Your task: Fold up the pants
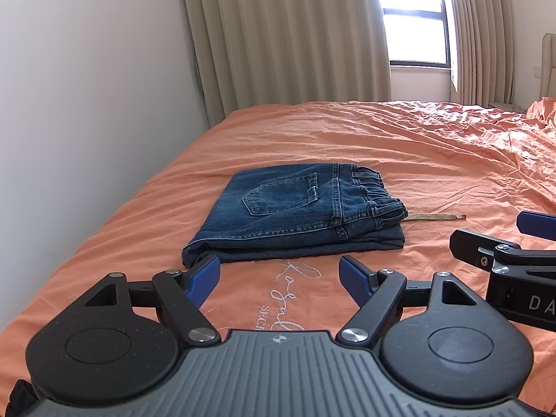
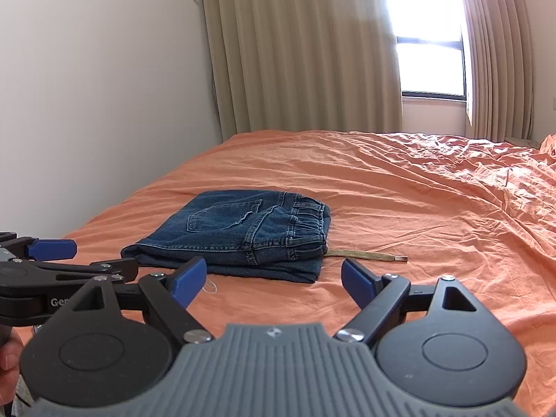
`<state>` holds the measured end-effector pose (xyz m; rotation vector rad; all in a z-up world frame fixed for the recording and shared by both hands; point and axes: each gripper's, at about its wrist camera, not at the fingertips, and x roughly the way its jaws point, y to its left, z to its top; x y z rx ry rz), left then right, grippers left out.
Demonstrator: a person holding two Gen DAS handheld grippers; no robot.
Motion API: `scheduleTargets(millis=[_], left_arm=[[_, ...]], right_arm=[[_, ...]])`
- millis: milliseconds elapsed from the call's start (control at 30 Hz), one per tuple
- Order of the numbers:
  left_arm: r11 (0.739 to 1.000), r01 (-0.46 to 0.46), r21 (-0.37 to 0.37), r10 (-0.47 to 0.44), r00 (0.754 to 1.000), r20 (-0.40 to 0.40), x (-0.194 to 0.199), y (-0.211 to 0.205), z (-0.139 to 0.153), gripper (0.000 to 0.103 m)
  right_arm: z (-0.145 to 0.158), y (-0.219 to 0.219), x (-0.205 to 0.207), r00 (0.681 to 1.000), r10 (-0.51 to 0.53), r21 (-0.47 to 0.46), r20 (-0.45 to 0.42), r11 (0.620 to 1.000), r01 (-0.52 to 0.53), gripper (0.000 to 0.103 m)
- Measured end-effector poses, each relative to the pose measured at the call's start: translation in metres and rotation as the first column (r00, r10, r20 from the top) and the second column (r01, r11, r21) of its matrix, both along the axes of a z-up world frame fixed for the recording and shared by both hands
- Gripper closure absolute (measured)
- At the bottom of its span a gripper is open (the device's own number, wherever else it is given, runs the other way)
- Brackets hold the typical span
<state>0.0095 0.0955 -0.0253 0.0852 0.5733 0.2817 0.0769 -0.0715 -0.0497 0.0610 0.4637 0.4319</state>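
1. The pants [image 1: 295,215], blue denim, lie folded in a compact stack on the orange bed [image 1: 434,146], pocket side up.
2. A tan drawstring [image 1: 434,218] trails from the waistband onto the sheet.
3. The left tool [image 1: 279,279] hovers just short of the stack, fingers spread, gripping nothing.
4. The right tool [image 2: 269,279] likewise stands released and empty.

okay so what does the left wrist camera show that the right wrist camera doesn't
Only the left wrist view shows the embroidered lettering on the sheet and a beige headboard at far right. Only the right wrist view shows part of the person's hand. Both show the folded jeans, their drawstring, the orange sheet, the curtains, the window, and both open grippers, left gripper and right gripper.
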Motion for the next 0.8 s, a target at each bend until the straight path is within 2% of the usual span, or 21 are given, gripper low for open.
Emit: scheduleTargets(millis=[800], left_arm=[[1.000,0.005,0.000,-0.005,1.000,0.004,-0.0004,-0.0004,0.0031,0.012]], right_arm=[[0.0030,-0.0014,-0.0017,1.000,-0.015,0.004,-0.002,1.000,0.015,0.022]])
